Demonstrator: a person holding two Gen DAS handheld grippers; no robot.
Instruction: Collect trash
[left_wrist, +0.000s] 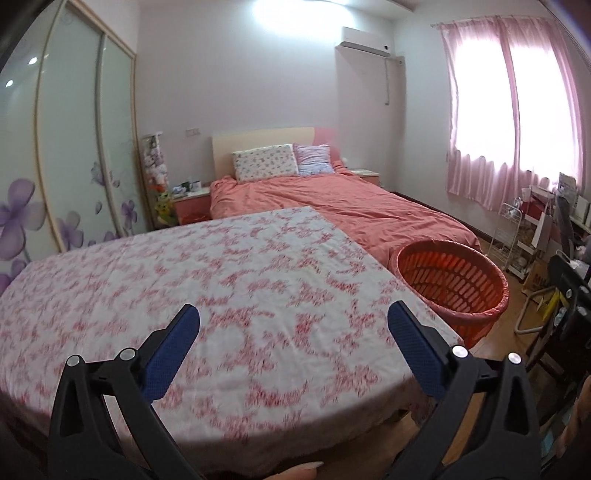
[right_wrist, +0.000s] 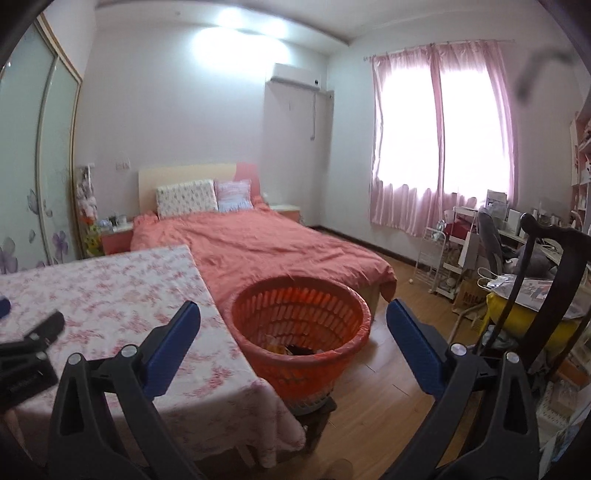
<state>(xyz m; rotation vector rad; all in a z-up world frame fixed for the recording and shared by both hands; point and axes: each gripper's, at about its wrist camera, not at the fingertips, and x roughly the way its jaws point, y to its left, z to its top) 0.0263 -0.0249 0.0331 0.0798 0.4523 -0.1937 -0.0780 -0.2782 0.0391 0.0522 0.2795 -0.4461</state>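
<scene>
Beside the orange basket (right_wrist: 301, 332), the bed (right_wrist: 266, 243) with its coral cover fills the far middle of the room, its foot corner just behind the basket rim. The worktop (left_wrist: 221, 295), under a floral cloth, runs along the basket's left side, its right edge close to the basket wall with no clear gap showing. Right of the basket, bare wood floor (right_wrist: 388, 387) lies open up to a dark chair (right_wrist: 554, 280) and a white wire rack (right_wrist: 436, 258) near the curtained window (right_wrist: 439, 133). The basket stands on a low dark stool, and some trash (right_wrist: 295, 349) lies at its bottom. The left gripper (left_wrist: 293, 325) hangs over the worktop, jaws wide and holding nothing; the right gripper (right_wrist: 293, 325) points at the basket, jaws likewise wide and unloaded.
</scene>
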